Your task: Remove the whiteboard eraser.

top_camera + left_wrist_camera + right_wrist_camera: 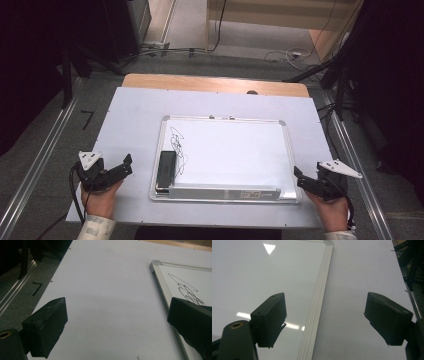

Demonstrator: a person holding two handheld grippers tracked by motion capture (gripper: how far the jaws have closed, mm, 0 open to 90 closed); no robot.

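The whiteboard [235, 150] lies mid-table [130, 115], nearer the front edge. An eraser [166, 170] sits on the board's front-left corner, with a scribble [177, 142] just behind it.

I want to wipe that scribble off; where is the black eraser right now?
In the high view, the black eraser lies on the whiteboard, in its near-left corner, just below the scribble.

Left gripper [116, 325] jaws wide apart over white sheet [105, 290]; whiteboard [160, 282] corner, scribble [186, 288] probably marker ink
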